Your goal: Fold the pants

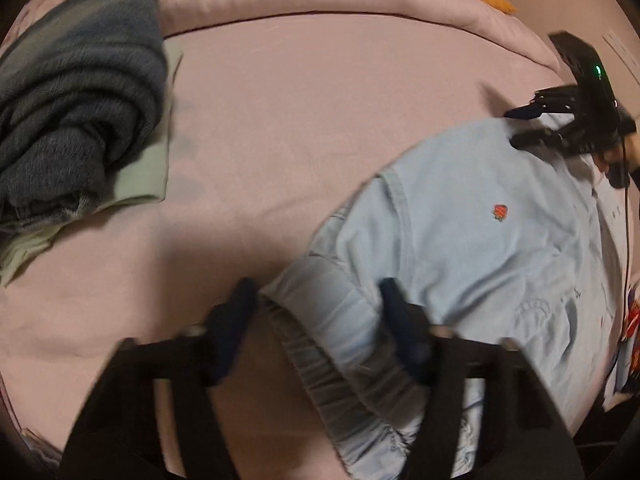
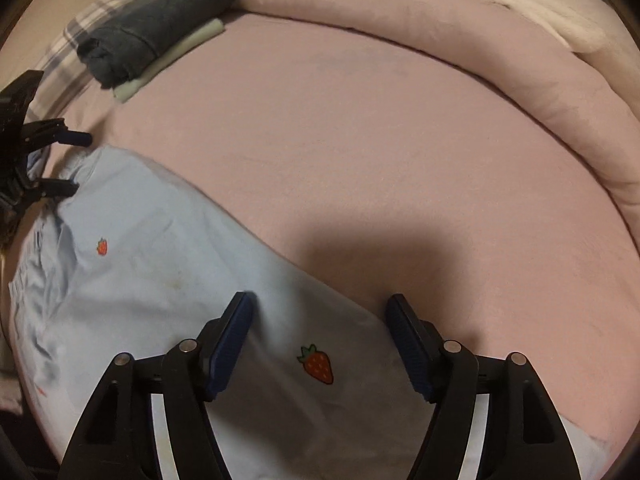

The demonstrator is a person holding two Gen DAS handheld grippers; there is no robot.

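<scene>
Left wrist view has the left gripper (image 1: 316, 300) parted astride the elastic waistband of the pale blue pants (image 1: 480, 232) on the pink bed (image 1: 280, 140), the right gripper (image 2: 320, 312) likewise parted over their strawberry-printed cloth, folded dark clothes (image 2: 160, 16) lying far beyond.

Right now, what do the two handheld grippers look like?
Both are black plastic with dark blue ribbed pads on the fingers. The right gripper shows round silver pivot pins and white strips along its arms. Seen from the left gripper, the right one carries a green light and a thin black cable.
</scene>
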